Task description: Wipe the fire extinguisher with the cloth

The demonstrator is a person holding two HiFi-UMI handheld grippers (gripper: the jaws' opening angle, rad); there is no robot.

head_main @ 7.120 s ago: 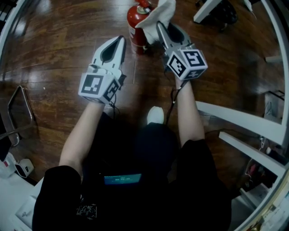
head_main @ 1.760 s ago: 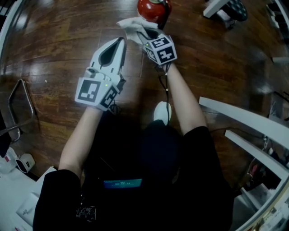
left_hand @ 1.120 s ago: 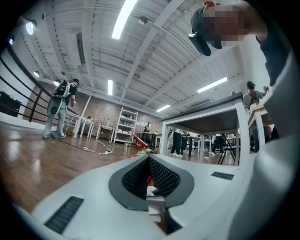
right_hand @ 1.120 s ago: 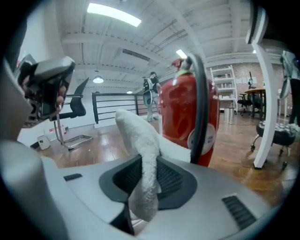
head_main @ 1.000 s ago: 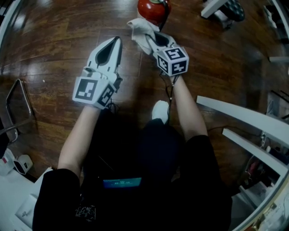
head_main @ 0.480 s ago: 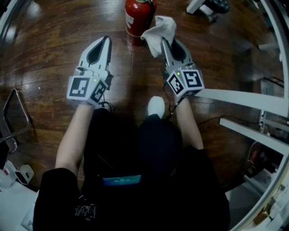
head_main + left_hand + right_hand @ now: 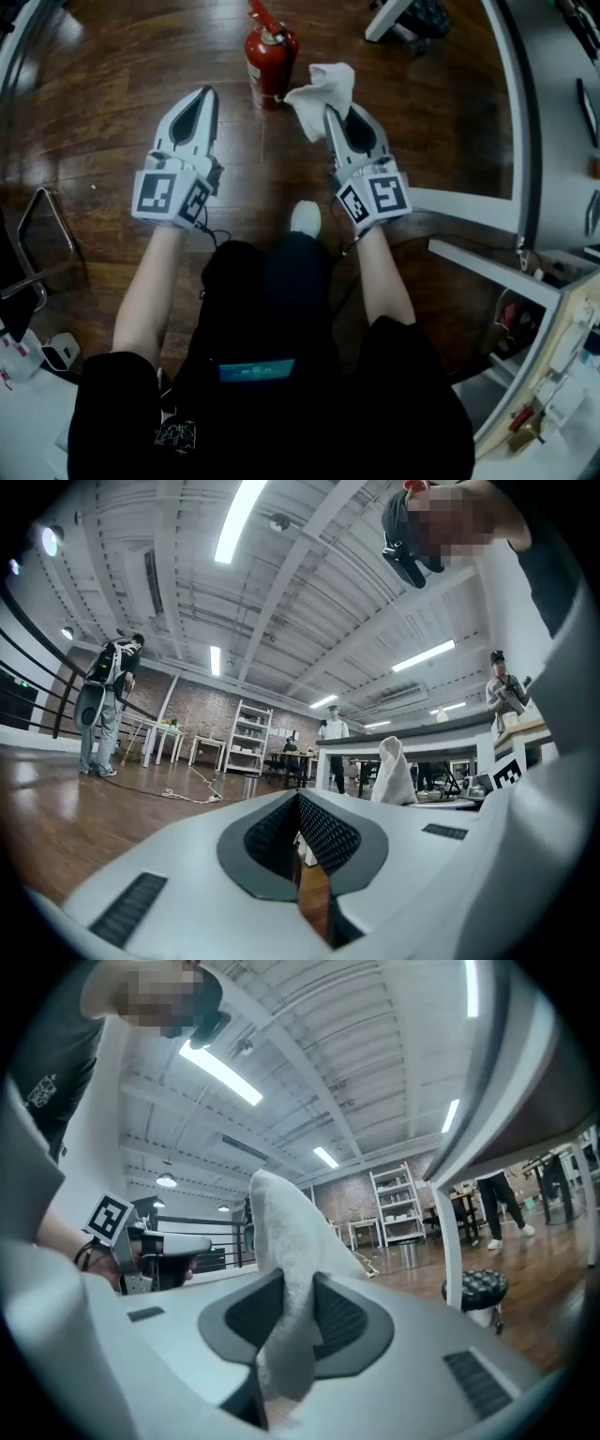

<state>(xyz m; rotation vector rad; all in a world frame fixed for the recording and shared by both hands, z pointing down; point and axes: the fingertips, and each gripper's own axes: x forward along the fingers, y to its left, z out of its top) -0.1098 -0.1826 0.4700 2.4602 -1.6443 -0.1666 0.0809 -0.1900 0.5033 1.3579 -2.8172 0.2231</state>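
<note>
Change: right gripper has pulled the cloth back off the fire extinguisher; the two are now near but apart.
Right jaws: clamped on the white cloth, which bunches above the tips.
Left gripper: jaws together, nothing between them.
Fire extinguisher: upright on the wooden floor, ahead, between both grippers.
</note>
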